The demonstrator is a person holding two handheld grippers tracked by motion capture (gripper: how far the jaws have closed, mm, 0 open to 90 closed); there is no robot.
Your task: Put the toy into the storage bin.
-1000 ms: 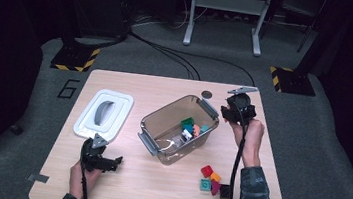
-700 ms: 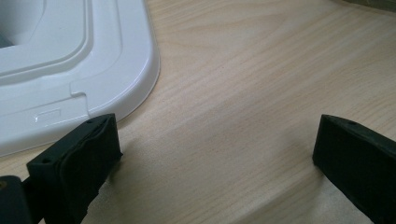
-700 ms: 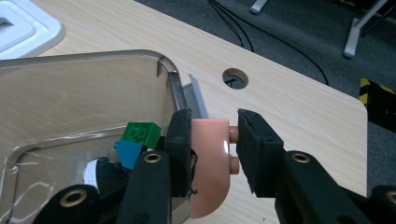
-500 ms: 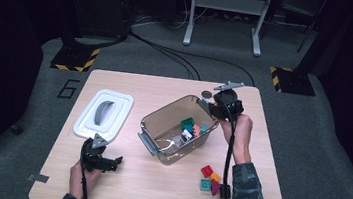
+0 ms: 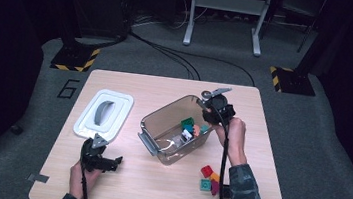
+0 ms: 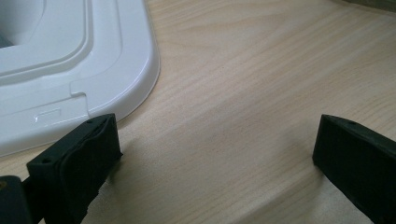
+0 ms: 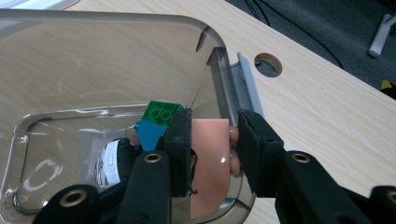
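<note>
Blocks (image 5: 209,179) lie loose on the table (image 5: 154,187) near the person's right sleeve, waiting to be binned. Left gripper (image 6: 215,154) rests released near the white lid (image 6: 70,60), grasping nothing. Farther off, the right gripper (image 7: 215,140) is clenched on a pink block (image 7: 210,158) over the bin (image 7: 116,60). Next move, probably: open the jaws and drop it among the green and blue pieces.

Pale wood-grain table (image 5: 154,187). White lid (image 5: 105,114) with grey handle (image 5: 104,112). Clear, smoky-grey bin (image 5: 161,123) holds a green brick (image 7: 161,112), a blue piece (image 7: 149,134) and a black-and-white item (image 7: 112,161). Black right gripper (image 7: 212,140) grips a peach-pink block (image 7: 210,163). Loose red, orange, teal and magenta blocks (image 5: 209,178). Black left gripper (image 5: 102,160). Camouflage-patterned sleeve (image 5: 248,198). Yellow-and-black striped floor bases (image 5: 73,60).
</note>
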